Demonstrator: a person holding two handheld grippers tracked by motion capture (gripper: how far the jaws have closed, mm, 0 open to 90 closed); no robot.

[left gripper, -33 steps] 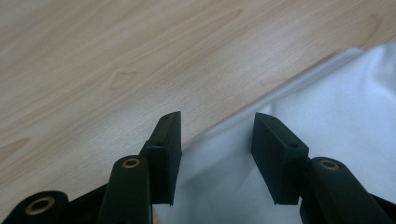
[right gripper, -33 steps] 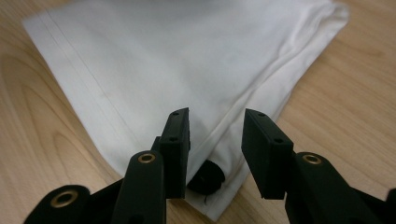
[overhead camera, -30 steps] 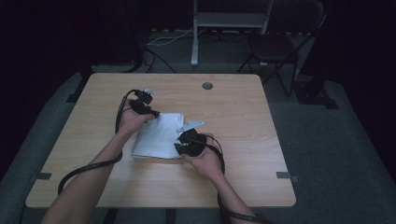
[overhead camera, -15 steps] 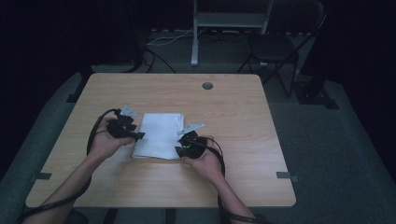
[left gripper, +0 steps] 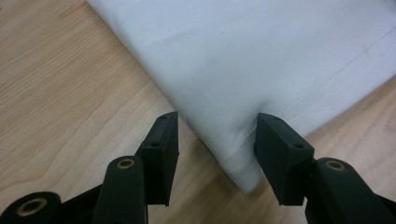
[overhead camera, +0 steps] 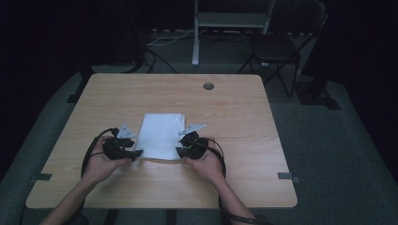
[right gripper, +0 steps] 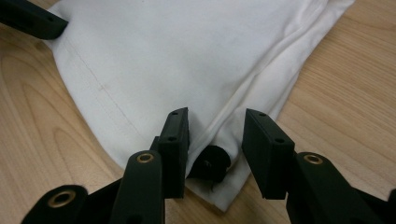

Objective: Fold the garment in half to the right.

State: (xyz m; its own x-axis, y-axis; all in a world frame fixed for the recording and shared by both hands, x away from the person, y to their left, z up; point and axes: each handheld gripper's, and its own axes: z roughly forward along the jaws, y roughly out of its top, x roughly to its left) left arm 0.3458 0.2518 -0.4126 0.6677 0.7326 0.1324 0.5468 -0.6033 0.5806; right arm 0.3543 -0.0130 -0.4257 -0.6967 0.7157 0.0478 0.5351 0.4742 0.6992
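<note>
I see a folded white cloth [overhead camera: 161, 136] lying flat on the wooden table [overhead camera: 234, 112], a little toward my side of its middle, with its short near edge facing me; it carries no print, tag or lettering that I can read, just a stitched hem running along one edge in the left gripper view [left gripper: 327, 79] and a seam line in the right gripper view [right gripper: 107, 100]. My left gripper [overhead camera: 133, 153] sits at the cloth's near left corner, and in its own view [left gripper: 215, 140] the jaws stand apart with that corner between them, the pads just beside the fabric on either side but not pinching it. My right gripper [overhead camera: 179, 151] is at the near right corner; in its own view [right gripper: 215, 140] the jaws are likewise spread, the bunched corner of the cloth lying between them and over the gripper's dark body, and I cannot see a clamp on it. In that same view the tip of a black jaw [right gripper: 32, 21] of the other gripper touches the far corner. Both of my hands [overhead camera: 101, 161] rest low on the tabletop with forearms coming in from the near edge, the cables looping round each wrist. Behind the table stand a dark chair [overhead camera: 277, 47] and a grey metal stand [overhead camera: 232, 21] on the floor.
</note>
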